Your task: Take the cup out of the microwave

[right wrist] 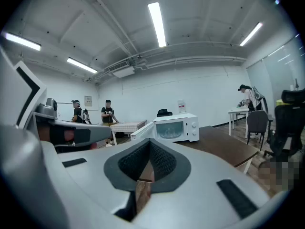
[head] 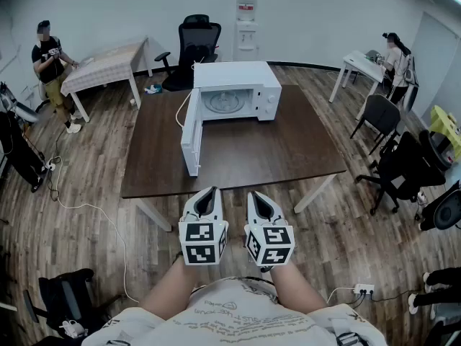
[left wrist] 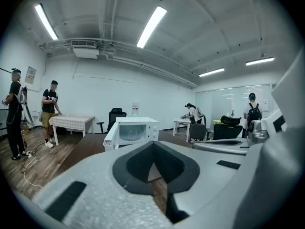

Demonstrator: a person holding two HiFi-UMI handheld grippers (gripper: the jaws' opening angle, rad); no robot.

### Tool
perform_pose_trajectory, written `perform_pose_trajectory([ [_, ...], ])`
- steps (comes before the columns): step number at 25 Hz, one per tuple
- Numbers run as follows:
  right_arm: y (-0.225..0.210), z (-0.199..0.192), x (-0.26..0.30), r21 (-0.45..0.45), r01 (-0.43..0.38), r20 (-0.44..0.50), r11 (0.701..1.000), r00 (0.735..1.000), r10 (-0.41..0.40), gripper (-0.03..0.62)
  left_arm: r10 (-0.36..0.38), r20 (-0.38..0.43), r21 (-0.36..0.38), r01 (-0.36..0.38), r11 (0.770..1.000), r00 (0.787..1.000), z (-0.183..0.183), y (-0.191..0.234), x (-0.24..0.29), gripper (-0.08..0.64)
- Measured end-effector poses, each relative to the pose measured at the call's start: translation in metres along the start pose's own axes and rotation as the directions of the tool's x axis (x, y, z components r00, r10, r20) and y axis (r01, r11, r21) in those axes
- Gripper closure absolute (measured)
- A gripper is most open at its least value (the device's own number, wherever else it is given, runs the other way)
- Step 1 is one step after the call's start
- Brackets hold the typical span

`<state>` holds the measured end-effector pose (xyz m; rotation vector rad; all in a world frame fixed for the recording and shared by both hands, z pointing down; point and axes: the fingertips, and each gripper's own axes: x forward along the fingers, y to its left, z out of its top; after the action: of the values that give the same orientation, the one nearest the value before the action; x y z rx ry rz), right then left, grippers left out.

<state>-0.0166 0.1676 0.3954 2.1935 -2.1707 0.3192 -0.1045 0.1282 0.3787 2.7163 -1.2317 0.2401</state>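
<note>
Fingers of the left gripper and the right gripper are pressed together, gripping nothing. Head view: both sit side by side at the table's near edge, and the open microwave is well ahead. Left gripper view: tips meet, microwave straight ahead. Right gripper view: tips meet, microwave ahead, slightly right. The cup cannot be made out.
</note>
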Motion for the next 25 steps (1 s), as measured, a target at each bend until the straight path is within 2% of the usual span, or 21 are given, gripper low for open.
perform_pose_trajectory([
  [8,0.013,-0.007,0.002,0.025,0.008,-0.008,1.000,1.000,-0.008,0.578,-0.012,-0.002,0.018,0.012,1.000,1.000,-0.006,0.009,-0.007,0.546],
  [25,0.087,-0.025,0.022,-0.006,0.084,-0.005,0.996,0.996,-0.084,0.578,-0.083,-0.014,0.020,0.083,0.996,0.996,-0.026,0.070,-0.036,0.546],
])
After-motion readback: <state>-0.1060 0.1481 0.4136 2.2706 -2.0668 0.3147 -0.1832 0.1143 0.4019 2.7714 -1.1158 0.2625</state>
